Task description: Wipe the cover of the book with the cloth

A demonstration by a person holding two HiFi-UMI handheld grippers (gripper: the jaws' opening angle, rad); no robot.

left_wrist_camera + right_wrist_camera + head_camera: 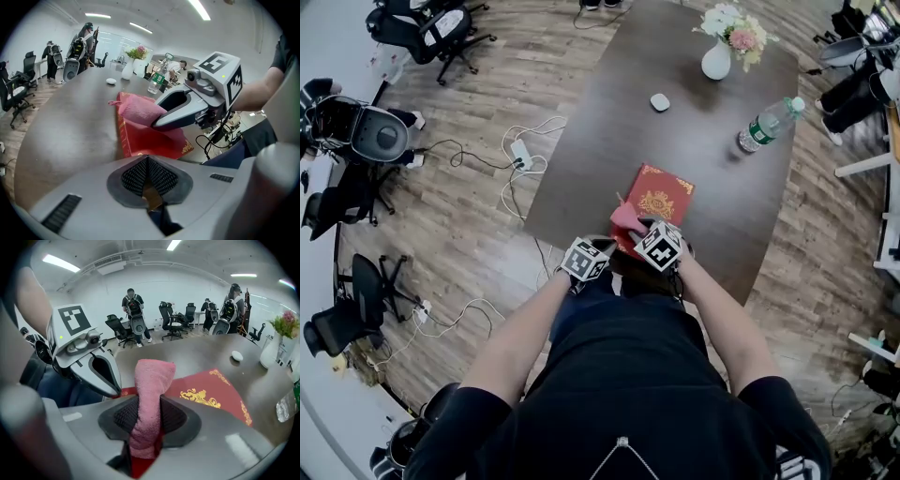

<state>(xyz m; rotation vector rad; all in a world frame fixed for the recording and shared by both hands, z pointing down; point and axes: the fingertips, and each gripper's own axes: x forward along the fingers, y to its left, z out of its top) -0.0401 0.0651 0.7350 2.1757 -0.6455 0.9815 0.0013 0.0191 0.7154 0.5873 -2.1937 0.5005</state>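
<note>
1. At the near edge of the bench (609, 141), the red book (661, 199) lies flat with its gold-stamped cover facing up, the near end just in front of the person.
2. The right gripper (147, 416) is clamped on the pink cloth (152, 380). The cloth is folded into a thick roll, pinched at its middle, with the free end sticking out past the jaws over the near left part of the cover.
3. The left gripper (149, 176) has its jaws drawn together with nothing between them, and it hovers just beside the book's near edge.
4. To wipe well, the right gripper should probably tilt down so that the soft cloth end, not the hard jaw tips, meets the cover.
5. Light, even strokes running from the near end toward the far end would likely cover the whole face.
6. The book looks light enough to slide on the smooth bench. The closed left gripper could press on a near corner to pin it.
7. The grip on the cloth should stay firm, since drag across the cover may pull the roll out.
</note>
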